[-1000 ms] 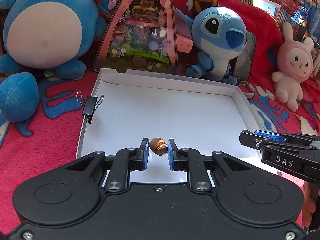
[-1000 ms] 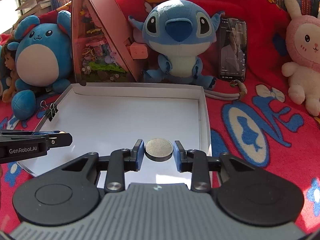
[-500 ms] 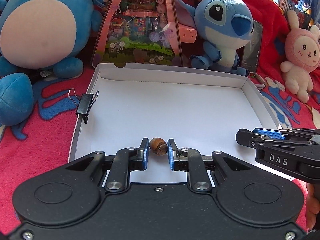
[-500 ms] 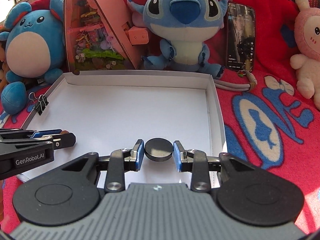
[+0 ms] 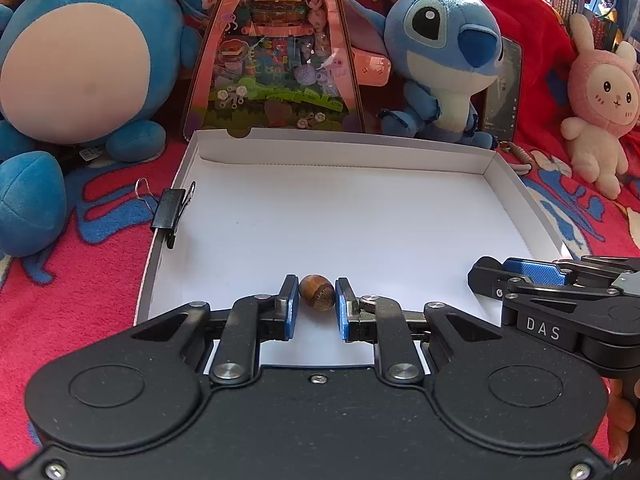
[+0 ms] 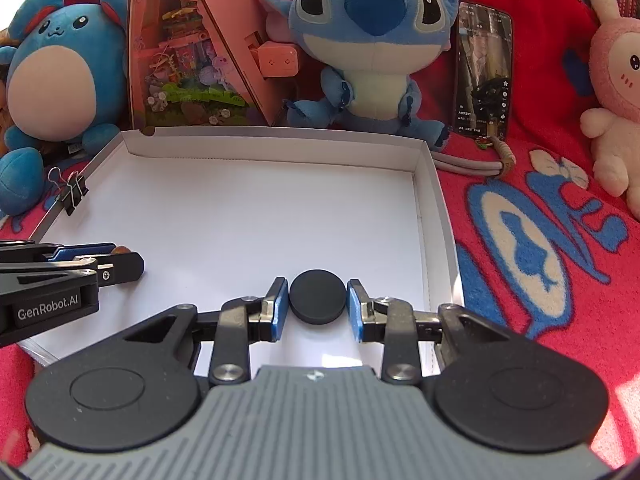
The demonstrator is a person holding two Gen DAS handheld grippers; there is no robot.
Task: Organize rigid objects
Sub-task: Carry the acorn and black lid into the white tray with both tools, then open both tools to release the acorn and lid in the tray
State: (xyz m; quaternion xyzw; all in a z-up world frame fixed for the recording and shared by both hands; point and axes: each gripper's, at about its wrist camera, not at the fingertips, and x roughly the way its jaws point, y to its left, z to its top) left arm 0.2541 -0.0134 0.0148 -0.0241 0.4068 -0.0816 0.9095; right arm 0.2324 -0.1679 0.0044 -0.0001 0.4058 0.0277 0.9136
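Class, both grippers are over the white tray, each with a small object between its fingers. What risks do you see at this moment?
1. The acorn-like brown nut is rounded and sits at the very tips of the left gripper; it may roll once released.
2. The dark round disc in the right gripper is near the white tray right wall; it might land on the rim.
3. The grippers are close together and might bump.

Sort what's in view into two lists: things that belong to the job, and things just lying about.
Job: acorn-like brown nut in left gripper; dark disc in right gripper; white box.

Lying about: binder clip, blue round plush, Stitch plush, pink bunny, phone.
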